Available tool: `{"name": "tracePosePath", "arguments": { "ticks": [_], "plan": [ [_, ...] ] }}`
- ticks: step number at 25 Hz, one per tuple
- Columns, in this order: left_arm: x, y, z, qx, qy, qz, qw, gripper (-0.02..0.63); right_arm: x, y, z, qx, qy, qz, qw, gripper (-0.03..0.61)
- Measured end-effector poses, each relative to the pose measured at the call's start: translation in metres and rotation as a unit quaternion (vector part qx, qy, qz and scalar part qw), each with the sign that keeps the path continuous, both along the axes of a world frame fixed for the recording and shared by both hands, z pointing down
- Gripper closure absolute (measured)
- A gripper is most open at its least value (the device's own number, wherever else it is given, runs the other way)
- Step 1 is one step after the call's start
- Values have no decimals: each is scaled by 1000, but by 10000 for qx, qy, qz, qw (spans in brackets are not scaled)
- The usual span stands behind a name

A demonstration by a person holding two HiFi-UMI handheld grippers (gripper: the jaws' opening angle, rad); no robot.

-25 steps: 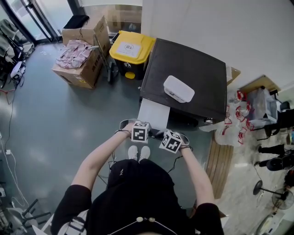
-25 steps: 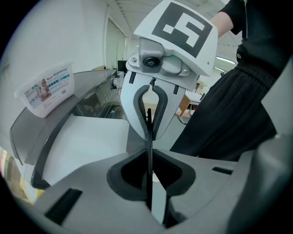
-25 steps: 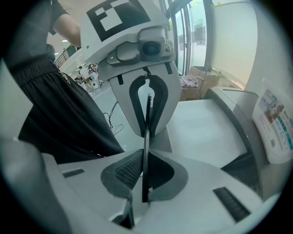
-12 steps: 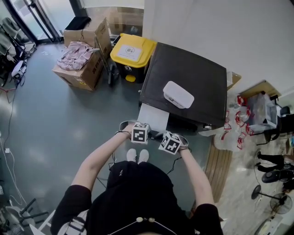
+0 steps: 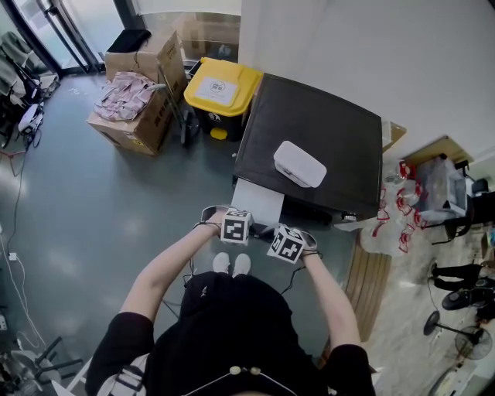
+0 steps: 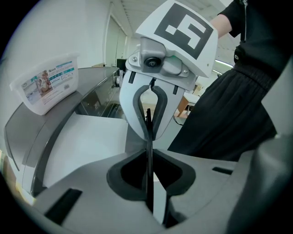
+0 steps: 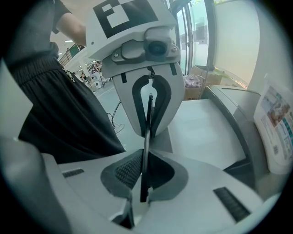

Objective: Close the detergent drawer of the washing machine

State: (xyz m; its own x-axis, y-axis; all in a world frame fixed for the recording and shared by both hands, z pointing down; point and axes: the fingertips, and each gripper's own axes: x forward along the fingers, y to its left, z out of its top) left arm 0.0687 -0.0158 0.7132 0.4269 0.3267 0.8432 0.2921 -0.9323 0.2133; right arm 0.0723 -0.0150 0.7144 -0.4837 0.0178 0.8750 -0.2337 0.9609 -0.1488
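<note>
Left tool [image 6: 148,151]: my jaws are pressed together, holding nothing.
Right tool [image 7: 145,155]: clenched as well, empty, just beside the left one.
Detergent drawer [image 5: 259,201]: white, standing pulled out of the washing machine [image 5: 317,131], right before both tools.

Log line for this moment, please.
detergent drawer: out of washing machine | left gripper: shut, empty | right gripper: shut, empty | pose: tips facing, at drawer front | contact: cannot tell

Bright, even daylight enters from windows [image 5: 89,23] at upper left, leaving soft glare on the floor [image 5: 131,224]. Both gripper views are fisheye, with dark corners and blurred foregrounds.
</note>
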Motion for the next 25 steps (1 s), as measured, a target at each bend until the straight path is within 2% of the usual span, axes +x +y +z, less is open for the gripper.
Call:
{"name": "tracePosePath", "arguments": {
  "ticks": [7,25],
  "plan": [
    [1,0,1,41,-23,84,10000,572,1,0,2,-37,19,84,10000,546],
    [2,-12,2,99,15,-67,9999,572,2,-12,4,134,34,221,9997,549]
  ]
}}
